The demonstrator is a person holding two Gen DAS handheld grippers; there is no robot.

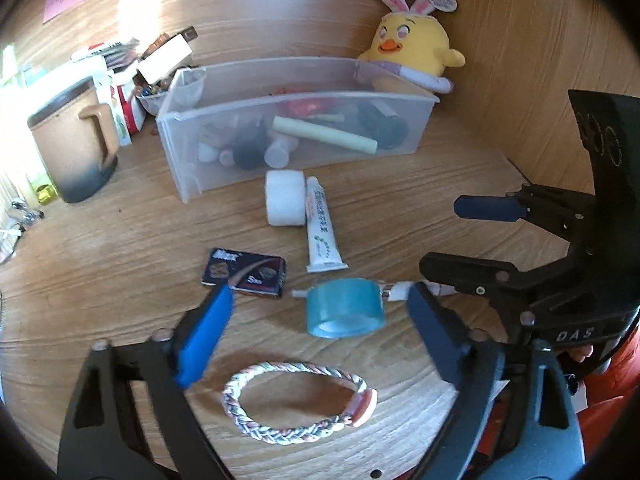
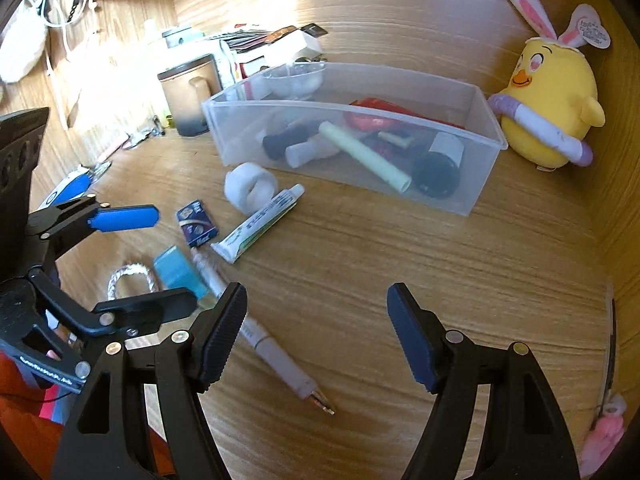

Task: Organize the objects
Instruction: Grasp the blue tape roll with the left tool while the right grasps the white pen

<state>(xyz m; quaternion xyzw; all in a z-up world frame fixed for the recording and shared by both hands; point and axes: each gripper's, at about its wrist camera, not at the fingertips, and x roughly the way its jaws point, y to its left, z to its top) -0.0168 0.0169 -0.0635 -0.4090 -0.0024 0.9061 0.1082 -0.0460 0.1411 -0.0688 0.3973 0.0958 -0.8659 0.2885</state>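
Blue tape roll (image 1: 346, 307) is lined up betw. wide-apart left gripper (image 1: 320, 334); right gripper (image 2: 316, 336) is kept apart, empty; a squeeze is needed next.

Your scene is daylit and bright, with light entering from the left in both views. It blows out the cluttered left edge and the wooden back wall (image 1: 304, 16) to white glare. Shadows on the desk (image 2: 400, 248) are soft. Both fisheye views bend straight lines strongly and darken to black at the corners. The left gripper (image 1: 320, 336) shows motion blur on its fingers.
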